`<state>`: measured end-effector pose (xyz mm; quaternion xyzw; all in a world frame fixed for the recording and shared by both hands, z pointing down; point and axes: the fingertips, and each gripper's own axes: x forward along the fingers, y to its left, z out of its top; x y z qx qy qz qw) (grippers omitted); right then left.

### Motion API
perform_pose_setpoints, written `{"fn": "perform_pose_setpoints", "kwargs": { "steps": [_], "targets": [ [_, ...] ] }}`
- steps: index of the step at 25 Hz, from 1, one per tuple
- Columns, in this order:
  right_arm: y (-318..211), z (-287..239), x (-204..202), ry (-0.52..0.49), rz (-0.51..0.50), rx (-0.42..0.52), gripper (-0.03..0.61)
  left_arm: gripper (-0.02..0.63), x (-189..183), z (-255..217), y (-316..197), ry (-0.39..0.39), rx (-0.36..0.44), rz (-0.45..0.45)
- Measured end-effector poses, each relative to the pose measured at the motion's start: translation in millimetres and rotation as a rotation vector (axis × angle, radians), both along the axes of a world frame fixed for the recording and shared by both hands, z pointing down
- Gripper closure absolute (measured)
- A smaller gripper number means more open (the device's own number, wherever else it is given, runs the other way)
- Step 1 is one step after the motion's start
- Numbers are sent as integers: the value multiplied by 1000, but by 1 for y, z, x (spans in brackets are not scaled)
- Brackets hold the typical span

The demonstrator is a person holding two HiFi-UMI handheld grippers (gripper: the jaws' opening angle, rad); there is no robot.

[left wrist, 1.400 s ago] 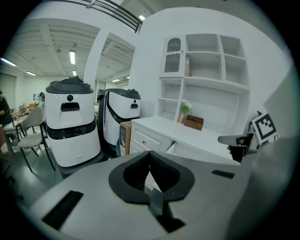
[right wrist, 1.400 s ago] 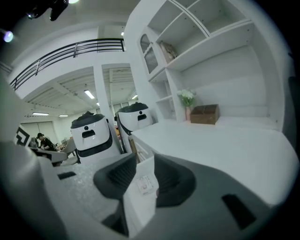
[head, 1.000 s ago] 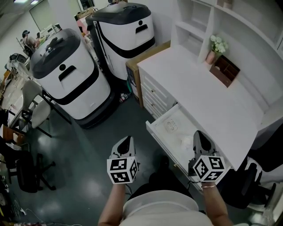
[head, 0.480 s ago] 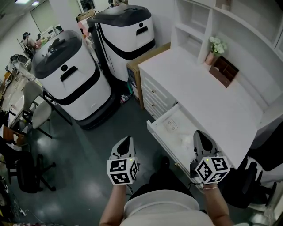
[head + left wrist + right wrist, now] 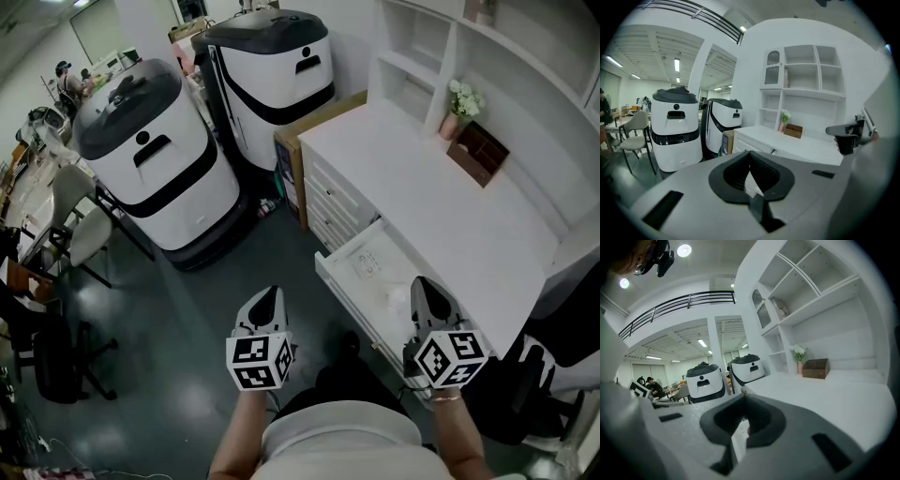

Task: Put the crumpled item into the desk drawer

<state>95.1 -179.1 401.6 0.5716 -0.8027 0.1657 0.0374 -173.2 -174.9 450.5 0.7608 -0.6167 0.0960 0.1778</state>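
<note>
I see the desk (image 5: pixel 450 202) with its drawer (image 5: pixel 336 281) standing out over the dark floor (image 5: pixel 206 309), and open room between it and two white machines (image 5: pixel 155 159). In the drawer lie a flat pale sheet (image 5: pixel 368 265) and the crumpled item (image 5: pixel 395 302), a white lump. I cannot make out its long axis. It sits just beside my right gripper (image 5: pixel 419 283). Both that and the left gripper (image 5: pixel 272 294) are closed and empty.
</note>
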Motion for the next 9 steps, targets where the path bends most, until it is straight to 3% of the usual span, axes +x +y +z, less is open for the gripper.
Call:
{"fn": "perform_pose_setpoints", "kwargs": {
  "steps": [9],
  "targets": [
    [3,7,-5,-31,7,-11,577,618,-8,1,8,-9,0,-7]
  ]
}}
